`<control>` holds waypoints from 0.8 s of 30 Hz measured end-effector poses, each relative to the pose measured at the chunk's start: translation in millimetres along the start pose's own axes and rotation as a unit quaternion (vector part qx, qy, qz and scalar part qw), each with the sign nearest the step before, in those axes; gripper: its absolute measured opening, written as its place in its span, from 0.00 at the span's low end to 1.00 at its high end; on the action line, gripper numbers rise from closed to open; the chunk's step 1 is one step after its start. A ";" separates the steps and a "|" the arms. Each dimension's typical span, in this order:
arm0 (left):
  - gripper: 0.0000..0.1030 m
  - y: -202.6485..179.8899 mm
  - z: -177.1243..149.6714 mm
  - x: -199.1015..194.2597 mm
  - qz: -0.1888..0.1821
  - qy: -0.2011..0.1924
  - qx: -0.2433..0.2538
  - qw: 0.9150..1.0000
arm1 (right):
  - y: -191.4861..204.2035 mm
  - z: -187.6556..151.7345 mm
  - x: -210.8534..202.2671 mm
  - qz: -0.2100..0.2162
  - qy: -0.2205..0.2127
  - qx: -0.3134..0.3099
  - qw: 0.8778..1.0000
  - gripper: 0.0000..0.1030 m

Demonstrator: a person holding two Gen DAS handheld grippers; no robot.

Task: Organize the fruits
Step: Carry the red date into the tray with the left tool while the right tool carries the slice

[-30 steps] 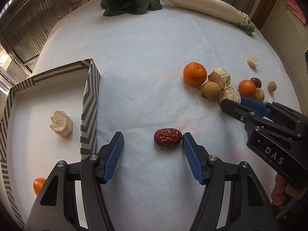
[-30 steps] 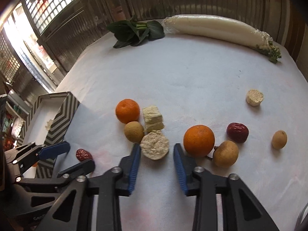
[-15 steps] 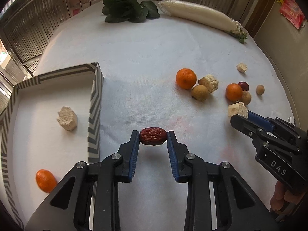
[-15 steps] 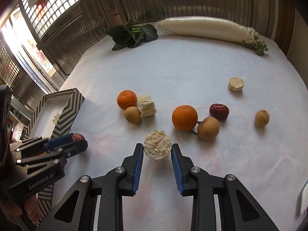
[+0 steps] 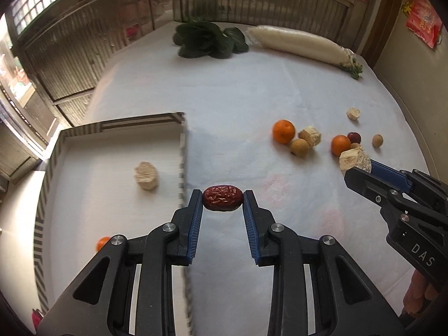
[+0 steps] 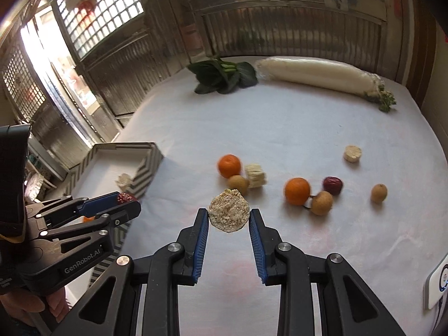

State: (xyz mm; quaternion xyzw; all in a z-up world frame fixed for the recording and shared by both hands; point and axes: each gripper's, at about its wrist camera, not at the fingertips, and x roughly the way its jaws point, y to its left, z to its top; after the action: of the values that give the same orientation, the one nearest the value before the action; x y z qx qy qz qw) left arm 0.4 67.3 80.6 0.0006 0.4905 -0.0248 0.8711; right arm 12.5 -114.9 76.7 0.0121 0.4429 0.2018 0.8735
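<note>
Now both tools have lifted off the tabletop [image 5: 252, 89] — the left tool [image 5: 223, 197] pinching the red date [image 5: 222, 198] beside the striped box [image 5: 183, 151], the right tool [image 6: 229, 215] pinching a pale chunk [image 6: 229, 210]; likely both go boxward next.

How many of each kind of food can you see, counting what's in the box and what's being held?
Tangerines: 3
Red dates: 2
Longans: 3
Pale cut chunks: 4
Leafy greens: 1
White radish: 1
Total: 14
</note>
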 end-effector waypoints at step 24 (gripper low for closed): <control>0.27 103.3 -21.4 -20.2 0.086 -0.007 -0.092 0.992 | 108.1 1.2 18.0 0.060 0.031 -0.114 0.991 0.28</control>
State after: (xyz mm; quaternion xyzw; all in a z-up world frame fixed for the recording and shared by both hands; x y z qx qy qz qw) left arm -23.8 171.9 84.4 -0.0378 0.4826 0.0959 0.8698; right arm -14.1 -8.9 85.2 -0.0671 0.4427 0.3030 0.8413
